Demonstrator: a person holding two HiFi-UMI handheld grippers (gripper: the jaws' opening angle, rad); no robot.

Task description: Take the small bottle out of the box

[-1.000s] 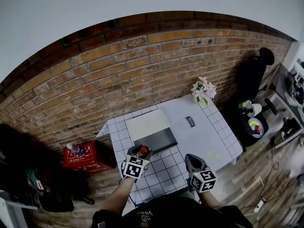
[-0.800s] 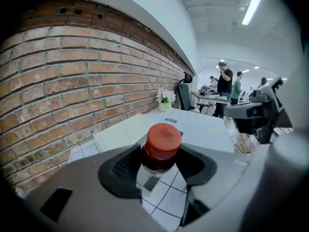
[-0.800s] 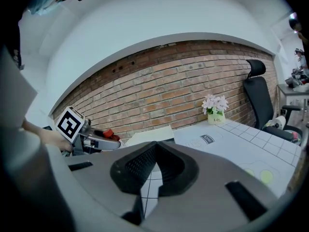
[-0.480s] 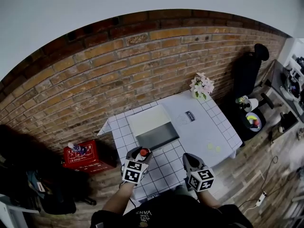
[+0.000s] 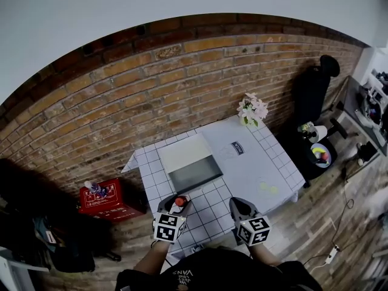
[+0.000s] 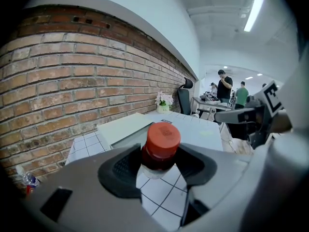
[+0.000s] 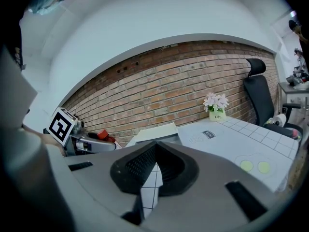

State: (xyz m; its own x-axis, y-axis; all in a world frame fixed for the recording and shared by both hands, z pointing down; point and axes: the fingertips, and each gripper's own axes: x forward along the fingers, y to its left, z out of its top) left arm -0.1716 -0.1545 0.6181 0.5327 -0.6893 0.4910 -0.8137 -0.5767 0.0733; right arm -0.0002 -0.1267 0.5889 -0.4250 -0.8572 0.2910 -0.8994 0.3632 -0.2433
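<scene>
A small clear bottle with a red cap [image 6: 161, 146] sits upright between the pads of my left gripper [image 6: 159, 164], which is shut on its neck. In the head view the bottle [image 5: 180, 201] and left gripper [image 5: 175, 204] hang over the tiled near part of the table, a little short of the open white box [image 5: 182, 154] with its dark inside. My right gripper [image 5: 237, 206] is beside it to the right, over the table's near edge. Its jaws [image 7: 155, 151] meet at the tips with nothing between them. The box [image 7: 157, 131] lies ahead of it.
A white flower pot [image 5: 251, 111] stands at the table's far right corner, with a small label [image 5: 237, 148] lying nearby. A red case [image 5: 102, 200] sits on the floor to the left. A black office chair [image 5: 316, 91] and a round stool [image 5: 317, 154] stand to the right.
Both grippers have drawn back toward me, away from the box. The bottle stayed in the left gripper the whole time.
</scene>
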